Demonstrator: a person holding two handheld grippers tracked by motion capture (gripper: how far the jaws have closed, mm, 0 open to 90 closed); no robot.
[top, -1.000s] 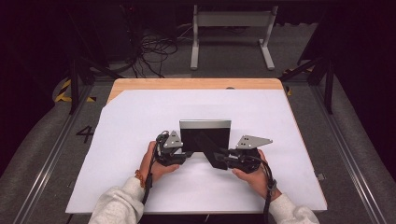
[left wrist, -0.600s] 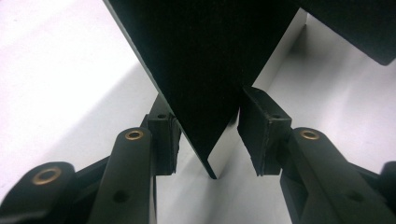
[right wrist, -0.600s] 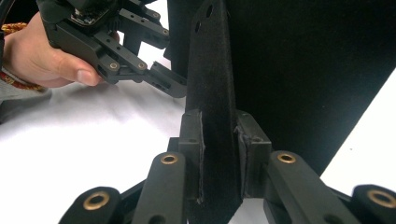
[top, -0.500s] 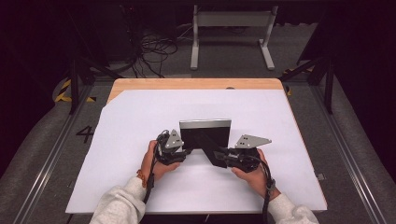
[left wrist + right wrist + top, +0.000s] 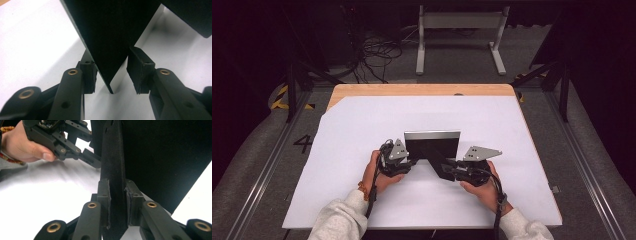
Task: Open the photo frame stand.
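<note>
A white sheet point(image 5: 362, 150) is covering most of the wooden table point(image 5: 422, 90), and a strip of bare wood is showing at the far edge. Behind the table, a grey stand point(image 5: 459, 30) and a heap of cables point(image 5: 379, 52) are sitting on the floor. Nothing on the sheet is blocking the way.

Near the middle of the sheet, a black box point(image 5: 432, 147) is standing with its lid point(image 5: 432, 134) up. The lid's light top edge is running side to side, and its wide face is looking toward the person. A black flap point(image 5: 439, 162) is sticking out from the box toward the person's right hand point(image 5: 482, 187).

The left gripper point(image 5: 404, 162) is sitting just beside the box's left front corner. In the left gripper view, a thin black panel point(image 5: 110, 45) is hanging between the two jaws with its point down. The jaws have just been closing, but the right pad point(image 5: 140, 67) is standing off the panel, so they are spread around it and not pinching.

The right gripper point(image 5: 451, 172) is pinching the flap point(image 5: 113, 182). Both pads point(image 5: 103, 197) are pressing on its sides, and it is standing up tall between them.
</note>
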